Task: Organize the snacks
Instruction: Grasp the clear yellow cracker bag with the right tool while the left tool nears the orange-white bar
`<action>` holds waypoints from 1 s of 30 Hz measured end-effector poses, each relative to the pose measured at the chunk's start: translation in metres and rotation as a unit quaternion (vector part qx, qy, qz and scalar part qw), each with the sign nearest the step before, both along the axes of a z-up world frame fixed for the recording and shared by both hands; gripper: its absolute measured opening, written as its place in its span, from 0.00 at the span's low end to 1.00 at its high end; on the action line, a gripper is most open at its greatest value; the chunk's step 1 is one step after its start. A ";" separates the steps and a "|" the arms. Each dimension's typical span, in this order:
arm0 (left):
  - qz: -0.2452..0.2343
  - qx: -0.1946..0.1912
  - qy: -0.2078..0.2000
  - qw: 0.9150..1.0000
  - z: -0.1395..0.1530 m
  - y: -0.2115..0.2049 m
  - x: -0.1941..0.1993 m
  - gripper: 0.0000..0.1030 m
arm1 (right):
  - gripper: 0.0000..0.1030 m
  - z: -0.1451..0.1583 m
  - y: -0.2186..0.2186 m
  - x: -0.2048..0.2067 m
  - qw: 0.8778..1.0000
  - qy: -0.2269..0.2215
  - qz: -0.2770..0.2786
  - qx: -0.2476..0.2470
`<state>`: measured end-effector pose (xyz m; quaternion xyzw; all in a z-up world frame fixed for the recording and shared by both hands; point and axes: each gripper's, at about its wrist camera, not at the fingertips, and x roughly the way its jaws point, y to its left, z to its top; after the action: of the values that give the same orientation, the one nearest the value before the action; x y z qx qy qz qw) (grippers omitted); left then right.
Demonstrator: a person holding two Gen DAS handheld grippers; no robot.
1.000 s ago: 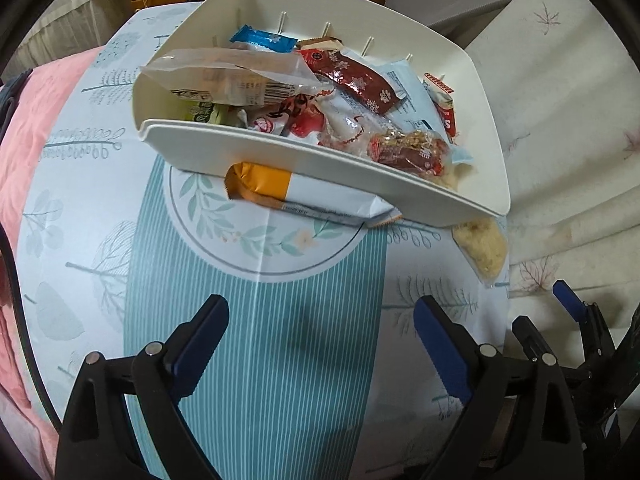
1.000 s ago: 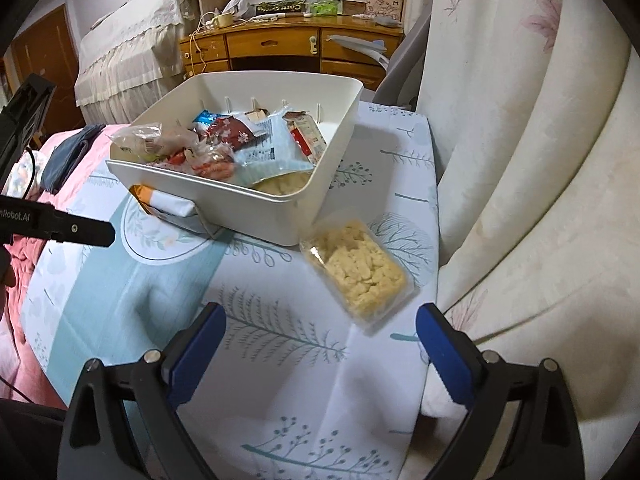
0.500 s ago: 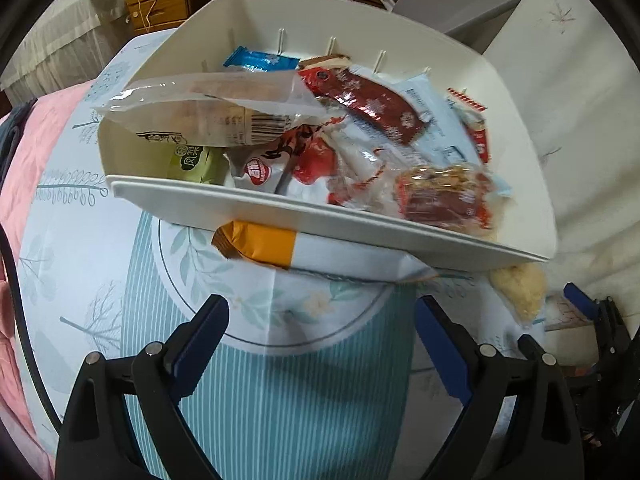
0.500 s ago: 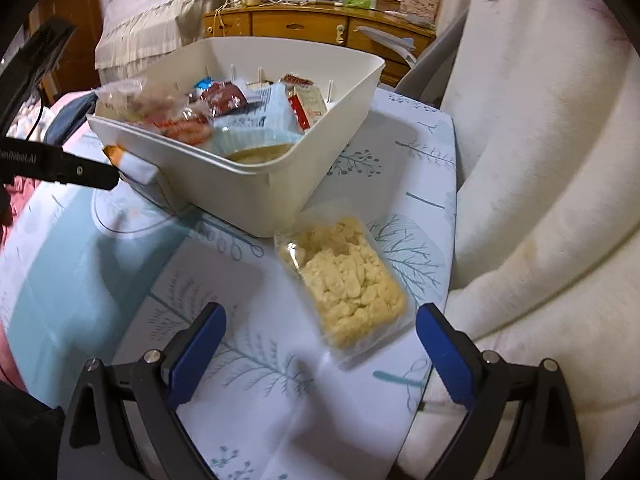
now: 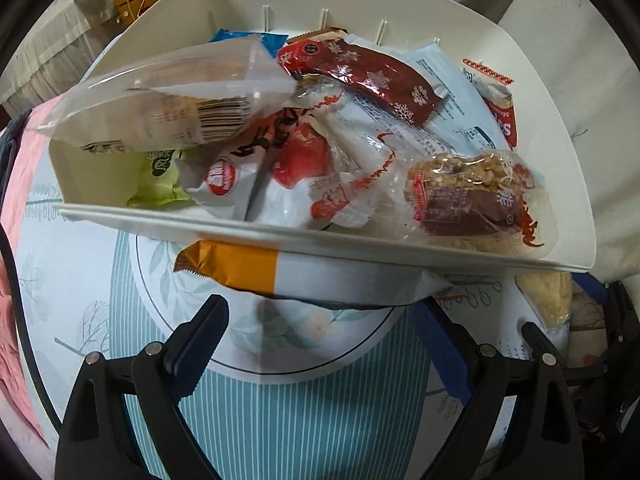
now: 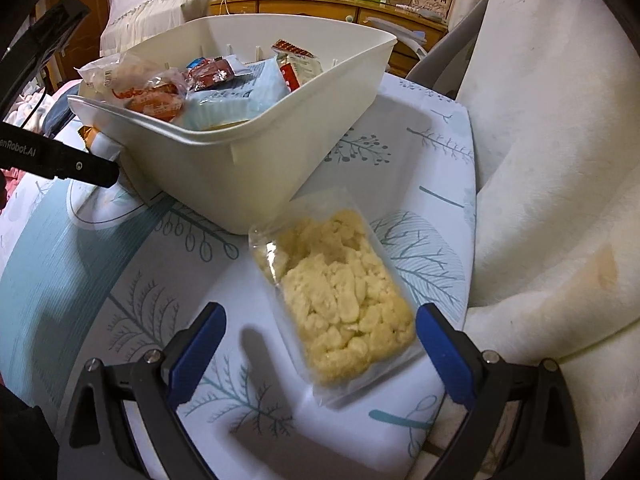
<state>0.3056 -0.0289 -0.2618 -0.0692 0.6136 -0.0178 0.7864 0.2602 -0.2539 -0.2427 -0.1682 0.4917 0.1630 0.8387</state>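
A white bin [image 5: 360, 246] full of several wrapped snacks sits on the tablecloth; it also shows in the right wrist view [image 6: 256, 164]. An orange-and-white snack packet [image 5: 288, 276] lies on the cloth, tucked under the bin's near rim. My left gripper [image 5: 320, 344] is open just in front of that packet. A clear pack of pale yellow puffs [image 6: 336, 300] lies beside the bin; it shows partly at the right of the left wrist view [image 5: 548, 296]. My right gripper [image 6: 318, 346] is open, its jaws either side of the pack's near end.
The table has a teal and white leaf-print cloth [image 6: 100, 264]. A cream curtain [image 6: 560, 160] hangs close on the right. A wooden dresser [image 6: 320, 12] stands behind. Pink bedding [image 5: 24, 200] lies to the left. My left gripper's body [image 6: 60, 164] shows at the left of the right wrist view.
Both grippers have moved forward: the left toward the orange-and-white packet under the bin rim, the right toward the puff pack, which now lies between its jaws.
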 end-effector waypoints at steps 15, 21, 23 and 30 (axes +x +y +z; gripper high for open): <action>0.018 -0.028 0.010 0.999 -0.014 0.002 0.010 0.87 | 0.84 -0.014 -0.001 0.019 1.000 0.012 -0.008 0.002; 0.056 -0.057 0.009 0.997 -0.019 0.025 0.000 0.36 | 0.64 -0.011 -0.005 0.018 0.999 0.026 -0.029 0.018; 0.069 -0.075 0.011 0.995 -0.020 0.033 -0.001 0.34 | 0.63 -0.011 -0.007 0.019 0.999 0.030 -0.031 0.016; 0.108 -0.106 -0.004 0.988 -0.020 0.061 -0.019 0.10 | 0.62 -0.010 -0.002 0.014 0.998 0.047 -0.032 0.008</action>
<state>0.2865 0.0323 -0.2815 -0.2180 0.5940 0.0023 0.7743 0.2740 -0.2555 -0.2526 -0.1377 0.5344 0.1479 0.8207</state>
